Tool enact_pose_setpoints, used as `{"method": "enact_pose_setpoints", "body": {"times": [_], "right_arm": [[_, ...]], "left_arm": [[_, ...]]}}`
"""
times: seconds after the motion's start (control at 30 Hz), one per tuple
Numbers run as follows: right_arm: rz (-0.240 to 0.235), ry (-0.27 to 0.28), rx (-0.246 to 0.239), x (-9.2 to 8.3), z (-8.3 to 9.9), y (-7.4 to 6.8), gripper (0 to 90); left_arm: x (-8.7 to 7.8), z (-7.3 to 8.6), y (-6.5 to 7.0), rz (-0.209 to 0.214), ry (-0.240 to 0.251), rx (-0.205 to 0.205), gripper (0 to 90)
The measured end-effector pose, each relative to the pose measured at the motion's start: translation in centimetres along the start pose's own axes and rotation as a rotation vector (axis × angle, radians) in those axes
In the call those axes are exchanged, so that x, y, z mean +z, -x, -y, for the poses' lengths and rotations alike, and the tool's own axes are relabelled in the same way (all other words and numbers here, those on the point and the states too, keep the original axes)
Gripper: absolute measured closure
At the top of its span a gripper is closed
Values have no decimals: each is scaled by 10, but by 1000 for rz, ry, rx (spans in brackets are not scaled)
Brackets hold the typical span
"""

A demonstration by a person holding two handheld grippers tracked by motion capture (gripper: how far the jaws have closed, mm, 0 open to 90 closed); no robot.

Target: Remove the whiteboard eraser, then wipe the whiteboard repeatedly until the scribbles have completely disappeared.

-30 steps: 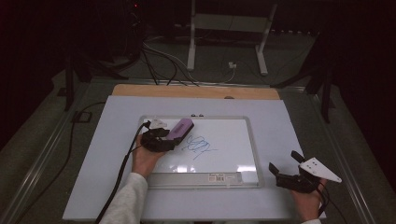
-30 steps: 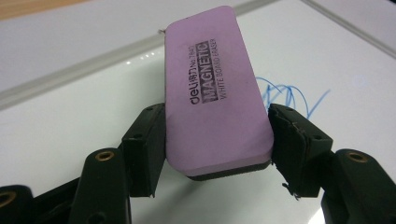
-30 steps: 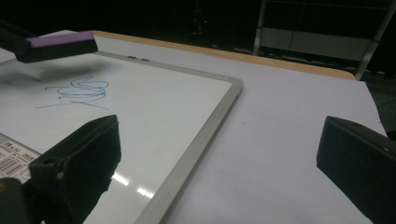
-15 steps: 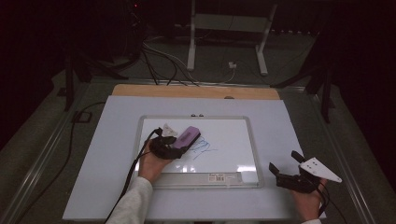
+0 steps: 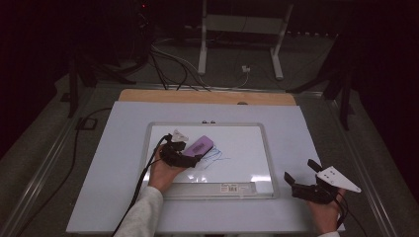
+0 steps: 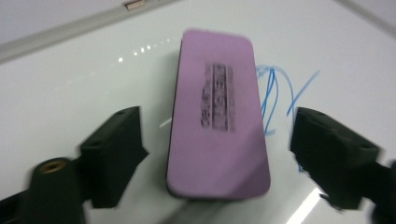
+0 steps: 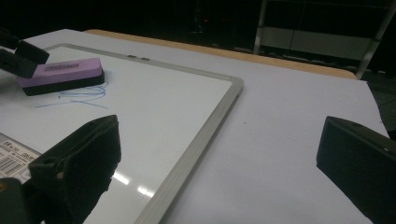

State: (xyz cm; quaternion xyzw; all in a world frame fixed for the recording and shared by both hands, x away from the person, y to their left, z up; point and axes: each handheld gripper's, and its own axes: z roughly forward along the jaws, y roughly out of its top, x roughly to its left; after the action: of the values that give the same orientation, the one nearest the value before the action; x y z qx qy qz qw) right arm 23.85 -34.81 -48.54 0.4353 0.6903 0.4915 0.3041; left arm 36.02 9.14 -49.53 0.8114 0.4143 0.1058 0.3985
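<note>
A purple eraser lies flat on the whiteboard, partly over a blue scribble. My left gripper straddles the eraser. Its jaws have just been opening and now stand open, with a gap showing on each side of the eraser. My right gripper rests open and empty on the white mat, off the board's near right corner.
A barcode label sits on the board's near edge. A wooden strip runs along the mat's far side. The left gripper's cable trails toward the person. Beyond the table stand white stand legs and floor cables.
The left hand and the eraser have slid a little toward the person and to the right, onto the scribble. The right hand has kept still.
</note>
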Motion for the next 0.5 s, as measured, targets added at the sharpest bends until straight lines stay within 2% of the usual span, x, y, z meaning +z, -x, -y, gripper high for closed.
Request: {"method": "enact_pose_setpoints", "body": {"times": [0.1,0.23,0.43,0.5], "right_arm": [[0,1,-1,0,0,0,4],[0,-1,0,0,0,0,4],[-2,-3,2,1,0,0,4],[-4,0,1,0,0,0,4]], "left_arm": [[2,-5,0,4,17,-23,91],[7,-10,0,4,13,-24,73],[17,-12,1,-3,-11,-25,83],[21,-12,1,-23,-27,-27,101]]}}
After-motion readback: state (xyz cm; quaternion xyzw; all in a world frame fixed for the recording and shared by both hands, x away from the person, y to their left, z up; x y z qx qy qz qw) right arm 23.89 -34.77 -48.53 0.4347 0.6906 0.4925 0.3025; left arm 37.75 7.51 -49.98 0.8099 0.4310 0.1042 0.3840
